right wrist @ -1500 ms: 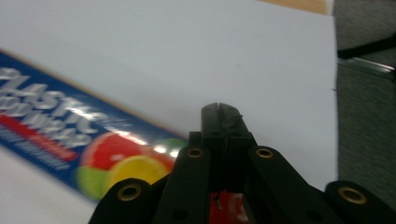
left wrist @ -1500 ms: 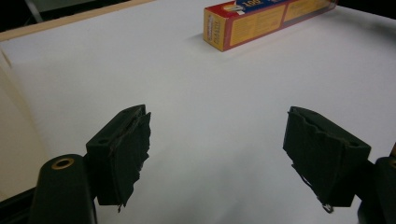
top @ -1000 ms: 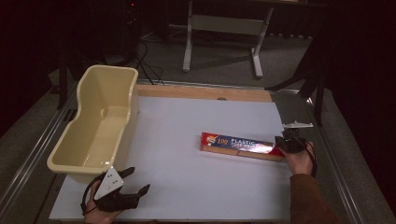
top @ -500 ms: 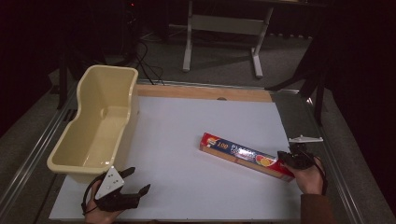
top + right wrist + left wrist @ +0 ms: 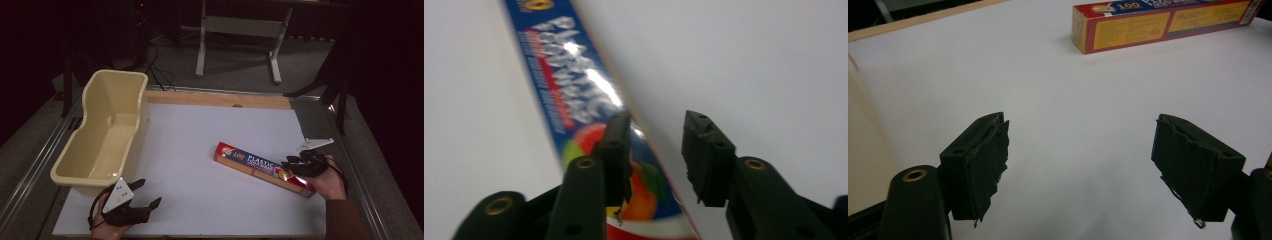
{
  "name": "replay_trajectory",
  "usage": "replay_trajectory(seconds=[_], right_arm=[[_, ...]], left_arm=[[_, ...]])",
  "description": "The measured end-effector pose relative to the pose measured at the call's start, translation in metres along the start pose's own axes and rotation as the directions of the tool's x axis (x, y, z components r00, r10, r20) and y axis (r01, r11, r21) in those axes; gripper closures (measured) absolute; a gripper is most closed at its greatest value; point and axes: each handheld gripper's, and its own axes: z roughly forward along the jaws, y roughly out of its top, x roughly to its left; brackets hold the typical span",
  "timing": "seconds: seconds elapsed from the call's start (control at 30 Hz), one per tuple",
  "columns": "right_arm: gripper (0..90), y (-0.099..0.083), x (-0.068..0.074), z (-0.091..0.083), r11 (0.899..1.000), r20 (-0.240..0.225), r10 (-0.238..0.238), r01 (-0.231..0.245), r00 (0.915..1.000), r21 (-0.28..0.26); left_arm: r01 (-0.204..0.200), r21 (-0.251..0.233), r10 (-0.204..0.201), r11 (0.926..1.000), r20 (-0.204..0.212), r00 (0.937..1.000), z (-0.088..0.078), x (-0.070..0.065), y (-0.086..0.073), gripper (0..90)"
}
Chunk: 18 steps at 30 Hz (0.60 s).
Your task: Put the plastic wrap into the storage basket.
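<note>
The long plastic-wrap box [image 5: 264, 169] is seen lying flat and slanted on the white worktop [image 5: 200, 150], right of the middle. The right tool [image 5: 296, 165] is held over the box's near end; its jaws have just been opening, are parted, and nothing is clamped, the box lying below them. The left tool [image 5: 145, 194] is held spread wide, well apart from the box.

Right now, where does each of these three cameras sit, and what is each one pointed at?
High view: above the person's side, looking down on the white table; both hands show.
Left gripper view: on the left gripper, jaws wide open over bare table.
Right gripper view: on the right gripper, jaws just opened over the box.
All share the long red-and-blue cardboard plastic wrap box.
</note>
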Motion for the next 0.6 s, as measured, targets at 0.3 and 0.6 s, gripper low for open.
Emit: replay_trajectory(seconds=[0.3, 0.6], right_arm=[[42.3, 0.042, 0.023, 0.019, 0.957, -0.122, -0.189, 0.211, 0.9743, 0.198], [32.8, 0.072, 0.036, 0.049, 0.865, -0.174, -0.314, 0.357, 0.9334, 0.354]], left_arm=[[-0.002, 0.000, 0.002, 1.0000, 0.002, 1.0000, 0.000, 0.000, 0.000, 22.2], [-0.001, -0.002, 0.001, 1.0000, 0.004, 1.0000, 0.000, 0.000, 0.000, 22.2]])
